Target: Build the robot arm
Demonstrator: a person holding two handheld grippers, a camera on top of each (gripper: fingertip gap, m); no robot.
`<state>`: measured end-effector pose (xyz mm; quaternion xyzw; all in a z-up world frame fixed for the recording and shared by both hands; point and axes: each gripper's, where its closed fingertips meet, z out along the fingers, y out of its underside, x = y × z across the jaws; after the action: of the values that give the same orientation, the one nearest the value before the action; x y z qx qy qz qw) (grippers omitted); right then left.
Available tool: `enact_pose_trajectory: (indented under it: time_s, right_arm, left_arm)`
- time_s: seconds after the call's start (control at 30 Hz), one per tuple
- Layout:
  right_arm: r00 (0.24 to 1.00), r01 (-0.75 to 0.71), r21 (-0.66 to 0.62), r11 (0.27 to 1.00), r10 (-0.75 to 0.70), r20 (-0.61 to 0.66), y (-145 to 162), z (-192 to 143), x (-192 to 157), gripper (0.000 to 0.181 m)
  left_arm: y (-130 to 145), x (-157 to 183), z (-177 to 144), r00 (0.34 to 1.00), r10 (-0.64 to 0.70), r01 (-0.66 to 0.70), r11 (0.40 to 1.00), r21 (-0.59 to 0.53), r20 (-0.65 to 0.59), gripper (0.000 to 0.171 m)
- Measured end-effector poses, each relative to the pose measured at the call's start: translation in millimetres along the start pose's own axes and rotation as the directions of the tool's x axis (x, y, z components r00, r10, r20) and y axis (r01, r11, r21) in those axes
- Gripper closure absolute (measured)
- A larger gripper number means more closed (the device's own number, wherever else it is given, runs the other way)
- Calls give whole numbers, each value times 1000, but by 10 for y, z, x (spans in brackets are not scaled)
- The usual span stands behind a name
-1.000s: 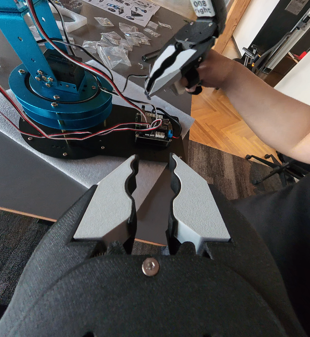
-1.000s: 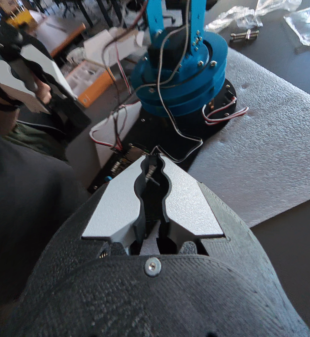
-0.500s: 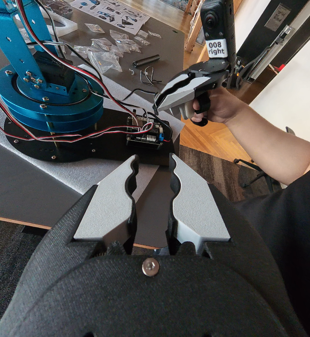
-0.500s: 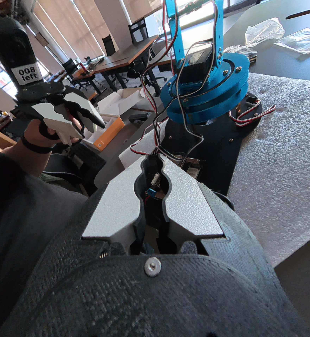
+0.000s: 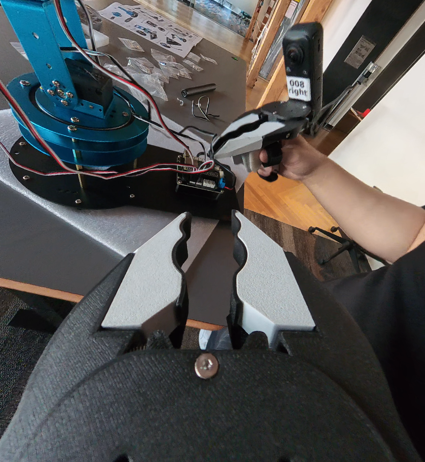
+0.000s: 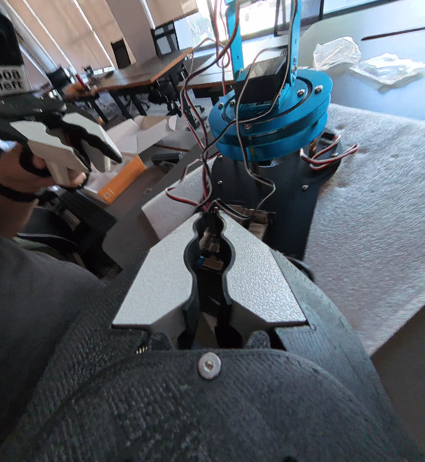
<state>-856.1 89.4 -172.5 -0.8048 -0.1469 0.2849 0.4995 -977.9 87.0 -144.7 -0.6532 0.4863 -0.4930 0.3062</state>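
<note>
A blue robot arm base [image 5: 76, 125] stands on a black baseplate [image 5: 106, 190] with a small control board [image 5: 201, 177] at its near end. My right gripper [image 5: 212, 150] is just above the board, shut on the black connector [image 6: 209, 212] of a red, white and black servo cable [image 6: 181, 196]. In the right wrist view my right gripper [image 6: 209, 213] points at the board [image 6: 259, 220], with the blue base [image 6: 271, 125] behind. My left gripper [image 5: 210, 217] is open and empty, above the table's near edge in front of the baseplate. It also shows in the right wrist view [image 6: 101, 162].
The baseplate lies on a white foam sheet [image 6: 381, 212]. Plastic parts bags [image 5: 154, 72], a printed sheet [image 5: 151, 27], a black cylinder [image 5: 199, 89] and a loose wire [image 5: 202, 110] lie behind. The table edge [image 5: 31, 287] is near. An open box [image 6: 141, 135] sits on the floor. My hands' fingertips stand some 12 cm from each other.
My right gripper has come down from above the table with the connector to just over the control board. My left gripper has stayed open, shifting only slightly.
</note>
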Motion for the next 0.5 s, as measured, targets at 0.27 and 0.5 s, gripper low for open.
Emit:
enact_pose_trajectory:
  time_s: [0.27,0.5]
  right_arm:
    - [971,195,-298,934,-226,-74,-4,17,855,175]
    - [979,142,-371,918,-185,-84,159,94,1020,163]
  left_arm:
    - [173,-86,122,988,147,-139,979,-147,46,138]
    - [199,-33,171,988,149,-152,974,-166,-29,137]
